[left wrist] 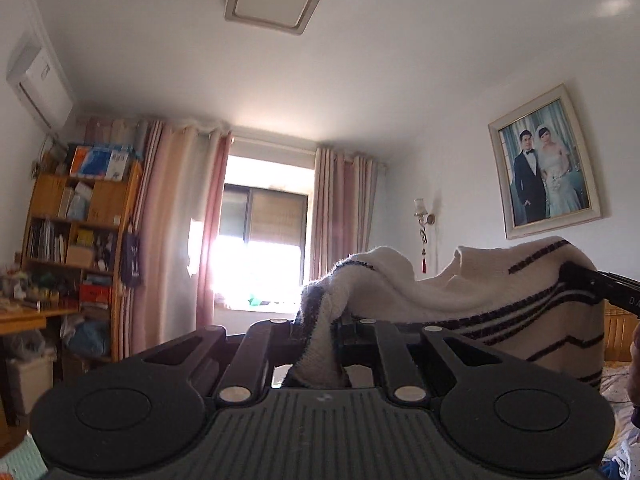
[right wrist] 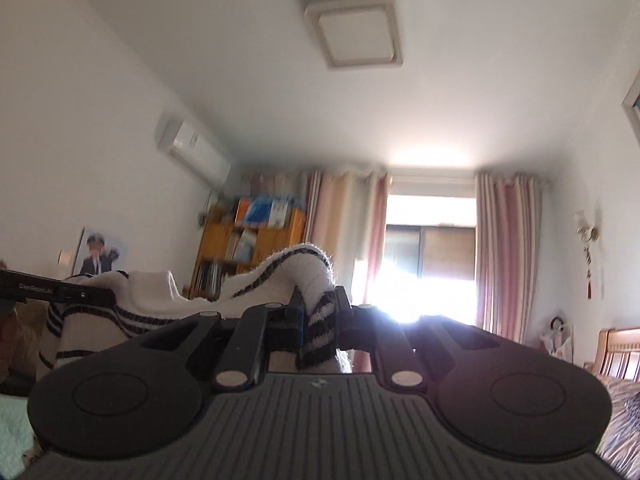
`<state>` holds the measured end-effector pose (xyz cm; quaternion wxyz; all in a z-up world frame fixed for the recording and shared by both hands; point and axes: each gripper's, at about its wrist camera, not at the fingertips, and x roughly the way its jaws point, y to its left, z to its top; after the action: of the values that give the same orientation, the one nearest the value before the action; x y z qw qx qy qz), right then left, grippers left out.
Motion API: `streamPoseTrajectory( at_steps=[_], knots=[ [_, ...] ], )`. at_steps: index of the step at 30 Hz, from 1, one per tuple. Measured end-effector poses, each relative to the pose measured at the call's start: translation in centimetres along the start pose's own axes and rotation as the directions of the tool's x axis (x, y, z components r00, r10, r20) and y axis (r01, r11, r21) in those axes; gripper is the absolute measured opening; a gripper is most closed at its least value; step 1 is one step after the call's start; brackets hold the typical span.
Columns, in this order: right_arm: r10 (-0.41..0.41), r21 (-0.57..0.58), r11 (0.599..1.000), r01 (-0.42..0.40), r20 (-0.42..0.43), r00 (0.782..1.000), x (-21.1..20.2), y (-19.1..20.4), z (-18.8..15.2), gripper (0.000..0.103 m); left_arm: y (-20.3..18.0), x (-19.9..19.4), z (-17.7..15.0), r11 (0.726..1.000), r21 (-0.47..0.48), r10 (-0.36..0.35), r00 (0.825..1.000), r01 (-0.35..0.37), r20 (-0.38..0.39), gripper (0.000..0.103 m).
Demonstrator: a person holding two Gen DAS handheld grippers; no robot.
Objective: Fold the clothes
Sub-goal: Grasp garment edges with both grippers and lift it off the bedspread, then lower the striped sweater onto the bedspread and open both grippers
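Both grippers pinch one white sweater with dark stripes (left wrist: 460,292): left gripper (left wrist: 320,332) jaws clamp an edge at lower centre, right gripper (right wrist: 318,320) likewise. Garment hangs stretched between them, raised in the air. No fold visible; folding looks barely begun.

one sweater (left wrist: 460,292), two grippers (left wrist: 316,332), one bookshelf (left wrist: 80,216)

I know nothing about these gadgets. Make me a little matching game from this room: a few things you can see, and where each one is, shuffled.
Things:
1. sweater
2. framed photo
3. air conditioner
4. bookshelf

Places:
A. high on the left wall
B. pinched in both grippers
C. on the right wall
D. left of the window, by the curtain

Pairs: 1-B, 2-C, 3-A, 4-D
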<state>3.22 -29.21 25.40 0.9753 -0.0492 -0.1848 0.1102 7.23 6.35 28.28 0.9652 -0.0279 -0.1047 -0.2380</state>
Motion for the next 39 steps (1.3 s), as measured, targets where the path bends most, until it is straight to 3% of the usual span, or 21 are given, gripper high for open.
streamPoseTrajectory(
  at_steps=[6, 12, 15, 20, 27, 32, 33, 34, 35, 37, 39],
  knots=[
    [-0.001, -0.038, 0.999, 0.006, 0.112, 0.994, -3.9, 0.1, 4.9, 0.015, -3.8, -2.7, 6.2, 0.998, 0.058, 0.013, 0.995, -0.019, 0.096, 0.013],
    [0.003, -0.076, 0.997, 0.009, 0.161, 0.987, -6.7, 1.4, 8.2, 0.015, -6.1, -6.6, 9.7, 0.989, 0.139, 0.025, 0.988, -0.047, 0.153, 0.013],
    [-0.002, -0.091, 0.996, 0.018, 0.165, 0.986, -7.5, 1.7, 8.3, 0.015, -6.5, -7.4, 8.8, 0.986, 0.159, 0.037, 0.989, -0.059, 0.141, 0.013],
    [0.005, -0.01, 1.0, -0.005, 0.067, 0.998, -6.1, 1.1, 6.4, 0.015, -4.8, -5.6, 5.1, 0.992, 0.119, 0.045, 0.998, -0.049, 0.038, 0.013],
    [-0.023, 0.054, 0.998, 0.028, -0.092, 0.995, -1.0, -1.2, 0.9, 0.016, -1.7, 1.9, -0.8, 0.99, 0.115, 0.094, 0.987, -0.079, -0.132, 0.014],
    [-0.082, 0.072, 0.993, 0.096, -0.172, 0.982, 5.5, -3.5, -4.0, 0.016, 0.1, 10.5, -5.2, 0.984, 0.149, 0.131, 0.96, -0.096, -0.246, 0.014],
    [-0.099, 0.075, 0.991, 0.114, -0.183, 0.978, 7.0, -4.0, -4.9, 0.013, 0.5, 12.4, -6.0, 0.983, 0.155, 0.14, 0.955, -0.101, -0.263, 0.013],
    [-0.117, 0.076, 0.988, 0.134, -0.193, 0.974, 8.4, -4.6, -5.8, 0.001, 1.2, 14.5, -6.9, 0.982, 0.155, 0.146, 0.946, -0.104, -0.29, 0.014],
    [-0.149, 0.064, 0.984, 0.164, -0.192, 0.97, 9.6, -5.2, -6.5, 0.0, 1.9, 16.7, -7.7, 0.982, 0.156, 0.151, 0.936, -0.106, -0.318, 0.014],
    [-0.151, 0.126, 0.974, 0.187, -0.25, 0.956, 11.6, -7.1, -8.8, 0.001, 3.6, 21.5, -11.4, 0.976, 0.191, 0.179, 0.892, -0.107, -0.416, 0.017],
    [-0.167, 0.125, 0.968, 0.217, -0.322, 0.932, 13.3, -8.0, -12.4, 0.003, 5.3, 25.7, -16.0, 0.956, 0.265, 0.246, 0.827, -0.123, -0.505, 0.025]
  ],
)
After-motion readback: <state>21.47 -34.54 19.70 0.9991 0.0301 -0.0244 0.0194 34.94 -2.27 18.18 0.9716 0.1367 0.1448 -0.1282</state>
